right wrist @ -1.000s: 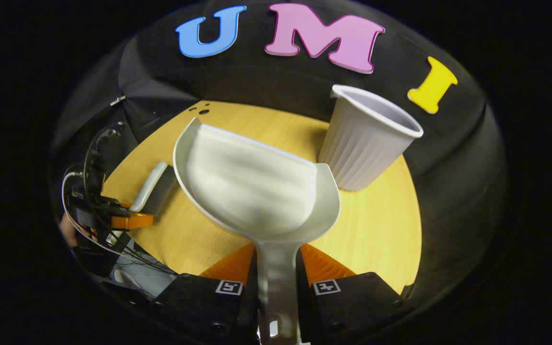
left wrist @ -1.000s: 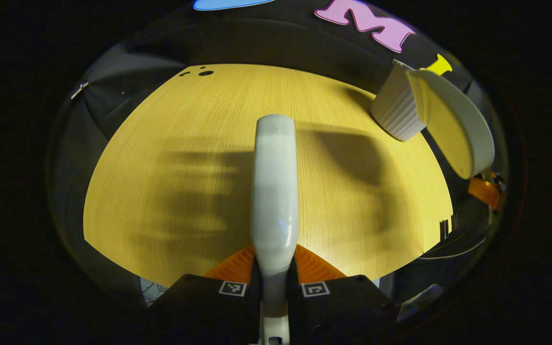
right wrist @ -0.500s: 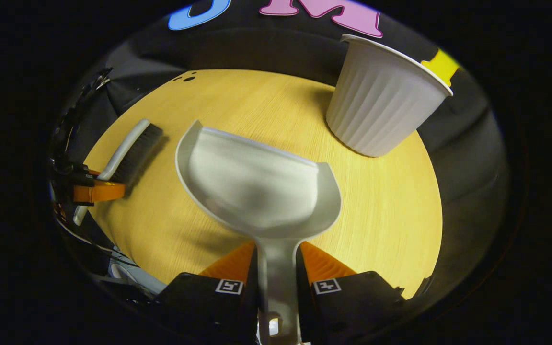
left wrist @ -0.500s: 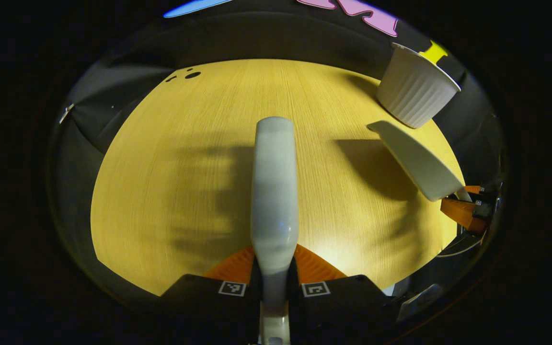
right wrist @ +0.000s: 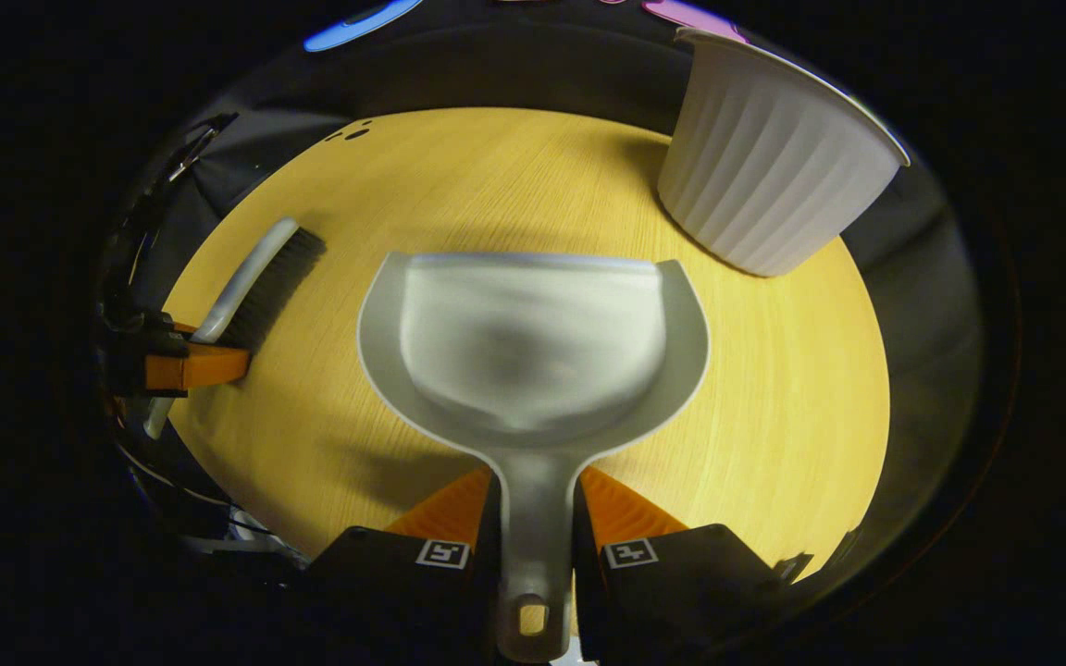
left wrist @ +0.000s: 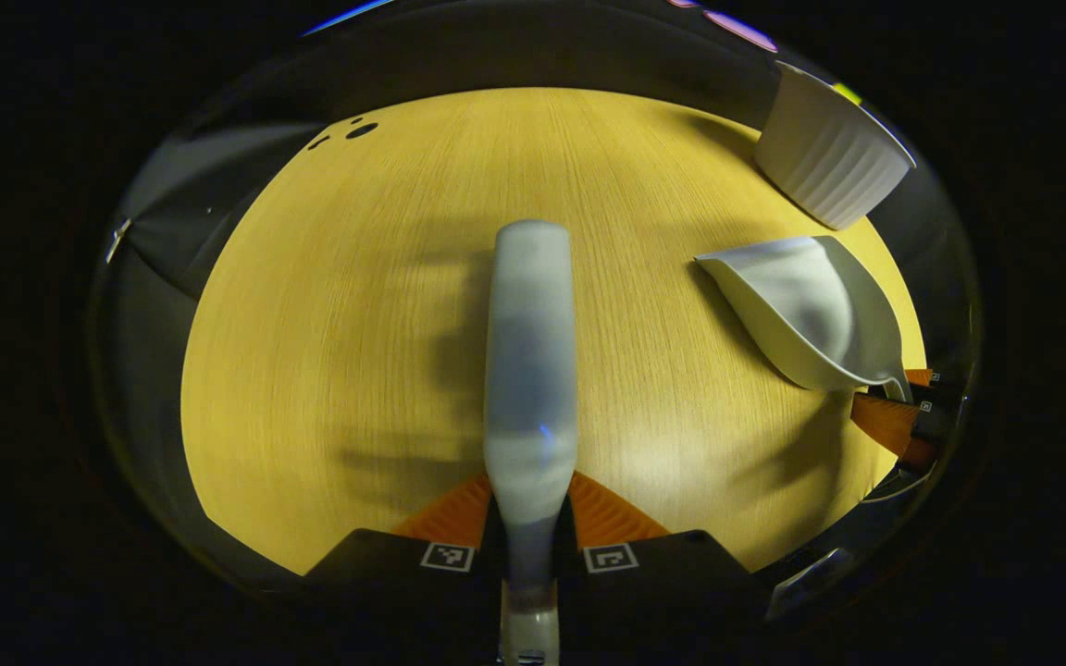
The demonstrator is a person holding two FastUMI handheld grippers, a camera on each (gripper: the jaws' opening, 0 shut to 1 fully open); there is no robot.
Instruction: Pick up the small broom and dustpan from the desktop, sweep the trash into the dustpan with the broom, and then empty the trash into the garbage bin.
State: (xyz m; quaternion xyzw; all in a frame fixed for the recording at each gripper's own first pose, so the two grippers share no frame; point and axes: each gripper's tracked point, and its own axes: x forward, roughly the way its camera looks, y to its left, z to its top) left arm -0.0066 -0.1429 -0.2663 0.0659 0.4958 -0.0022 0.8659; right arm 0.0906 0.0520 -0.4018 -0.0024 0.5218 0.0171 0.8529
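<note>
Left gripper view: left gripper (left wrist: pixel 530 518) at 6 o'clock, both fingers pinched on the broom (left wrist: pixel 530 370) handle. The broom's pale back runs straight up the middle from the fingers, over the desk (left wrist: pixel 348 305); bristles hidden beneath it. At 3 o'clock the dustpan (left wrist: pixel 811 314), held at its handle by the right gripper (left wrist: pixel 894 416) at the desk's edge, mouth toward 10 o'clock. Pan's inside looks bare. At 1 o'clock, past the pan, the bin (left wrist: pixel 829 157), a pale ribbed cup standing on the desk; its inside cannot be seen from here.

Right gripper view: right gripper (right wrist: pixel 533 523) at 6 o'clock, fingers pressed on the dustpan (right wrist: pixel 533 351) handle from both sides. Pan spreads out from the fingers toward 12, level, mouth edge away from the camera; pan empty. Bin (right wrist: pixel 764 176) at 1 o'clock, apart from the pan, rim visible, contents out of sight. At 9 o'clock the broom (right wrist: pixel 251 282), dark bristles low on the desk (right wrist: pixel 774 388); contact unclear, gripped by the left gripper (right wrist: pixel 191 365).
</note>
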